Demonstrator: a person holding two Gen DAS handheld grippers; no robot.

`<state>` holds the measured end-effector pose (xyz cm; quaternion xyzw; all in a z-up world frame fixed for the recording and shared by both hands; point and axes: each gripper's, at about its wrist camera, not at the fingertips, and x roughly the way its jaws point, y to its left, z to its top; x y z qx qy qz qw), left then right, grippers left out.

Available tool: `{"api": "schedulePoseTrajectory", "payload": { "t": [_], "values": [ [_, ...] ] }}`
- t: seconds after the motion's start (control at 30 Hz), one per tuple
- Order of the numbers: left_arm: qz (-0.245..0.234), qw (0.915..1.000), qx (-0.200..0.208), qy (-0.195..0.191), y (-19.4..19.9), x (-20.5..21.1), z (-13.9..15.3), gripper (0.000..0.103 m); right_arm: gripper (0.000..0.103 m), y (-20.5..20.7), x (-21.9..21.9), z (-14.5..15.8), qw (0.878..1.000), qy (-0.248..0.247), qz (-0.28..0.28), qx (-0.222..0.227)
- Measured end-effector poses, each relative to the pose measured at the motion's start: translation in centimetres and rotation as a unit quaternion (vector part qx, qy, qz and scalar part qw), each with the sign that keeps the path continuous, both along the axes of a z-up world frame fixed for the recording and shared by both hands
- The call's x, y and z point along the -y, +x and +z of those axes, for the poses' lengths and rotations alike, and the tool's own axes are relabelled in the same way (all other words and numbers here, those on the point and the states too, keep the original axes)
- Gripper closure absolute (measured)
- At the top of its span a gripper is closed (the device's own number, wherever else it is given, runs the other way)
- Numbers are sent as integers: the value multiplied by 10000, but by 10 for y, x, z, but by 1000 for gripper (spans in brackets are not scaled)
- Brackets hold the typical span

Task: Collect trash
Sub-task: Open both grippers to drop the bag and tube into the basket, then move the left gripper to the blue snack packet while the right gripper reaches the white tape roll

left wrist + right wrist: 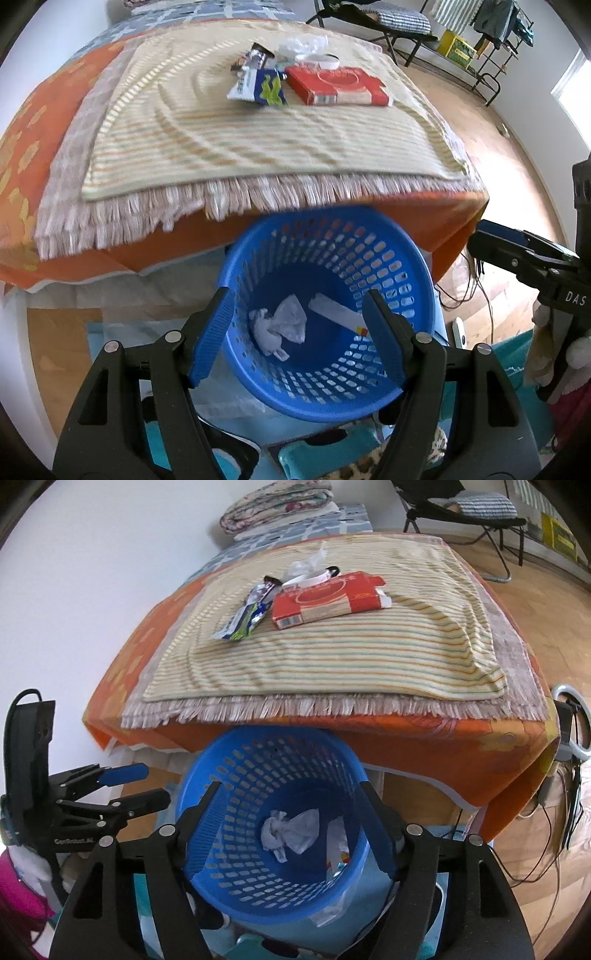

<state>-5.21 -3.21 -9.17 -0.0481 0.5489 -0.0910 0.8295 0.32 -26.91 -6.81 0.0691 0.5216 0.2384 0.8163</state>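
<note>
Two handheld grippers hover above a blue perforated wastebasket [332,306] standing on the floor against the foot of a bed [424,738]. The left gripper [299,317], at the bottom centre of its view, has its blue-padded fingers [212,332] spread wide and holds nothing. The right gripper [286,819], low in its own view, is likewise spread wide and empty. Both point down into the basket, likely because that is where trash gets dropped.

Inside the basket lie crumpled white tissue [291,830] and a flat white wrapper [338,312].

More trash waits on the bed, in the upper middle of both frames, on a striped yellow blanket [332,657] over a fringed throw. It is clustered together: a flattened red carton [325,600], a blue and white snack wrapper [243,618] just beside it, a dark wrapper [255,59] behind, clear crumpled plastic [303,44], and a white tape roll [321,61]. These sit well apart from the basket, so the collecting looks unfinished.
</note>
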Motion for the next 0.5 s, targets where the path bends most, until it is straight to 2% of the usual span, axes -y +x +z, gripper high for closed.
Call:
{"api": "schedulePoseTrajectory", "payload": {
  "t": [0.27, 0.4, 0.5],
  "values": [
    [147, 9998, 112, 23, 32, -13, 20, 29, 32, 21, 1, 15, 9998, 61, -162, 53],
    [223, 9995, 217, 41, 53, -20, 31, 20, 32, 36, -4, 25, 9999, 4, -122, 74],
    [249, 9993, 277, 90, 72, -24, 37, 20, 32, 51, -8, 36, 9998, -21, -99, 188]
  ]
}}
